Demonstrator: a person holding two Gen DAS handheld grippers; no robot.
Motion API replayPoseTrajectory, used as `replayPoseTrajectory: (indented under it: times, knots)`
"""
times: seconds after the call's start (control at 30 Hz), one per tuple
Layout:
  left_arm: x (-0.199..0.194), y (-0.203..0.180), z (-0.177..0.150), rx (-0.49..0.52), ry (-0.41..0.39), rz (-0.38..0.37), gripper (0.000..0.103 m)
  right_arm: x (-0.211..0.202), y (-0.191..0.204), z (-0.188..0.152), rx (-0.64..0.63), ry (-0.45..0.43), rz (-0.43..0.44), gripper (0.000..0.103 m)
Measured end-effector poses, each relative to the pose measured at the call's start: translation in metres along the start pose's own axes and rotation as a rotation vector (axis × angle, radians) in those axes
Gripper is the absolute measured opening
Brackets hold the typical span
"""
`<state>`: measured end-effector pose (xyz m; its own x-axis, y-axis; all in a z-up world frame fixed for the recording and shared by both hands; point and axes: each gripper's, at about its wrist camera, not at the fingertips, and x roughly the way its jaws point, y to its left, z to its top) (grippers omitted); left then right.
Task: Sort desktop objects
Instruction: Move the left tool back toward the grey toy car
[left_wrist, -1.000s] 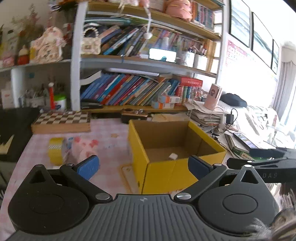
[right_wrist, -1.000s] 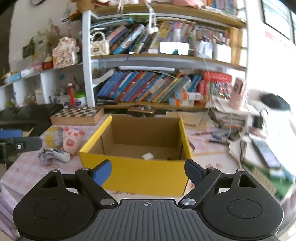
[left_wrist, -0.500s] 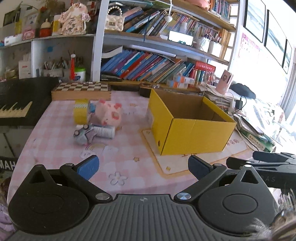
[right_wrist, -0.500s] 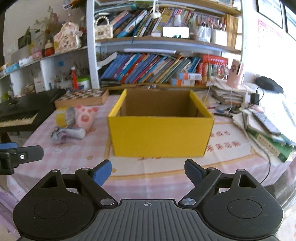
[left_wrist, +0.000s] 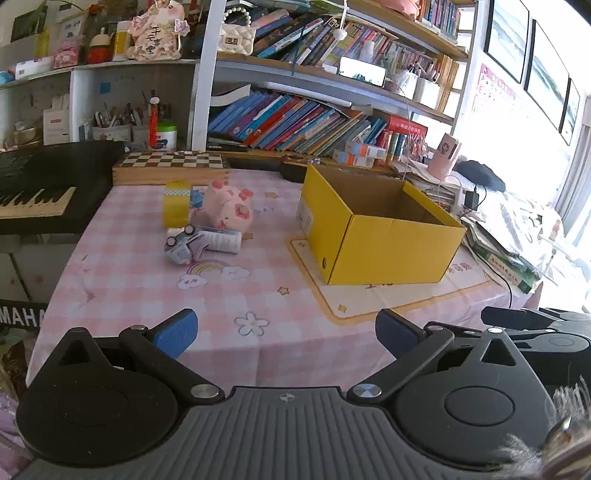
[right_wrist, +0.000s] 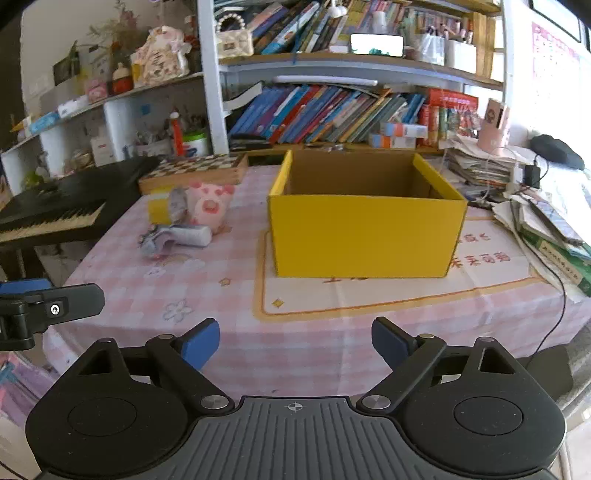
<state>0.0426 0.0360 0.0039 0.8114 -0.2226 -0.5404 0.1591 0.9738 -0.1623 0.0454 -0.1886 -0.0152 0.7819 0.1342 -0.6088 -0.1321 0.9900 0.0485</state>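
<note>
Both claws hang empty at the near edge of a pink checked table: the left gripper spread wide, the right gripper with its jaws opening on nothing. Well ahead stands an open yellow box on a paper mat. Left of it cluster a pink pig toy, a yellow tape roll, a white tube and a small toy car.

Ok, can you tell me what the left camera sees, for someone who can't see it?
An open left gripper hovers over a pink checked tablecloth. Ahead sit a yellow cardboard box, a pink pig toy, a yellow tape roll and a toy car, with bookshelves behind.
</note>
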Motion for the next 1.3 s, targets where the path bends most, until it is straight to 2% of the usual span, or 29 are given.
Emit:
replayPoseTrajectory:
  times: [0.23,0.37,0.8,1.3]
  knots:
    - [-0.01,0.008,-0.009,0.021,0.036,0.06,0.103,0.0,0.018,-0.005,-0.028,0.02,0.054,0.096]
    - [-0.018,0.013,-0.011,0.032,0.029,0.093,0.103,0.001,0.029,-0.005,-0.047,0.026,0.087,0.097]
    - [-0.022,0.036,-0.012,-0.045,0.031,0.097,0.103,0.001,0.053,-0.009,-0.113,0.044,0.122,0.097]
    - [-0.026,0.065,-0.012,-0.13,0.015,0.142,0.103,0.008,0.079,-0.002,-0.18,0.043,0.177,0.097]
